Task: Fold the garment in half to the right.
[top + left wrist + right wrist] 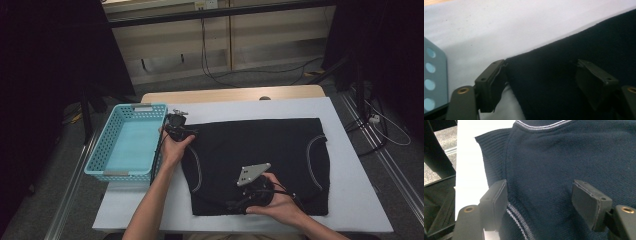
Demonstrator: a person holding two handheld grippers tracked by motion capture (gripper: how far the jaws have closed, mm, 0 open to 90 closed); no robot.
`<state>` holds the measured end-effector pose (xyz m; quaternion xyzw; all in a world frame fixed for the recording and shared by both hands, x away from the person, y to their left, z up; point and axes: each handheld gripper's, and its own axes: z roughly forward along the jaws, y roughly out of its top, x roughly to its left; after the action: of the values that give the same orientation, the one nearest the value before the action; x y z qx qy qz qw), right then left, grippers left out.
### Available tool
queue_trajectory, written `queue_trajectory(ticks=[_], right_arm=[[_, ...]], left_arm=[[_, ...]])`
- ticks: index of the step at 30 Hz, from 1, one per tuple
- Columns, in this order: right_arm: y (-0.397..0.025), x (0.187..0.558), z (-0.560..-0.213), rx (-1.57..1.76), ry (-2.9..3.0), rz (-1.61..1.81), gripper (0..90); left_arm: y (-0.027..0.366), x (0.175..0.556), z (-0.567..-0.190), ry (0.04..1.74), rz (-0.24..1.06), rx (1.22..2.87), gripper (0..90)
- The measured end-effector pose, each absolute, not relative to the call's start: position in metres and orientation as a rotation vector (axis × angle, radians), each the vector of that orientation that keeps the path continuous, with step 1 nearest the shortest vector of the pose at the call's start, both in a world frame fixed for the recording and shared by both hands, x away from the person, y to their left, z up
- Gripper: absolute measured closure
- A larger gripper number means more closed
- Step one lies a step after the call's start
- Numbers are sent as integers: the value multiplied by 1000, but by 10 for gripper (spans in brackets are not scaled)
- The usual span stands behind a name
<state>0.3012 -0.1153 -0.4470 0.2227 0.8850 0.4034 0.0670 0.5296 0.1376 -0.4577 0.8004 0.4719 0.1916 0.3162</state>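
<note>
A dark navy knit garment (255,150) with pale striped trim lies spread flat on the white table cover (360,200). My left gripper (175,122) sits at the garment's far left corner. In the left gripper view its jaws stand open, the left one at the edge of the dark cloth (574,50) and the right one over it, the gripper (541,62) low on the cloth. My right gripper (237,202) is at the garment's near edge. Its jaws are open over the knit (574,157), with a striped trim line by the left jaw of the gripper (540,183).
A light blue perforated basket (100,150) stands on the table's left side, close to my left hand; its wall (431,75) is beside the left jaw. Cables lie on the floor beyond the table and at its right. Bare white cover surrounds the garment.
</note>
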Motion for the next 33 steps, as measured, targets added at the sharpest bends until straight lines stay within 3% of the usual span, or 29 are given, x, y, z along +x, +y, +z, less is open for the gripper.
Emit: queue_trajectory(ticks=[6,9,15,17,24,33], right_arm=[[-115,302,-447,652,2669,1211,293],[-113,302,-447,659,2675,1216,296],[-98,304,-446,620,2698,1229,303],[-90,304,-445,594,2708,1223,303],[-56,311,-440,551,2715,1260,300],[-18,314,-450,520,2756,1222,230]], left_arm=[[142,533,-460,1265,455,2098,173],[141,533,-458,1256,432,2106,221],[140,531,-455,1203,376,2115,493],[138,529,-456,1175,341,2098,705],[139,529,-456,1169,334,2088,732],[138,527,-457,1143,360,2099,730]])
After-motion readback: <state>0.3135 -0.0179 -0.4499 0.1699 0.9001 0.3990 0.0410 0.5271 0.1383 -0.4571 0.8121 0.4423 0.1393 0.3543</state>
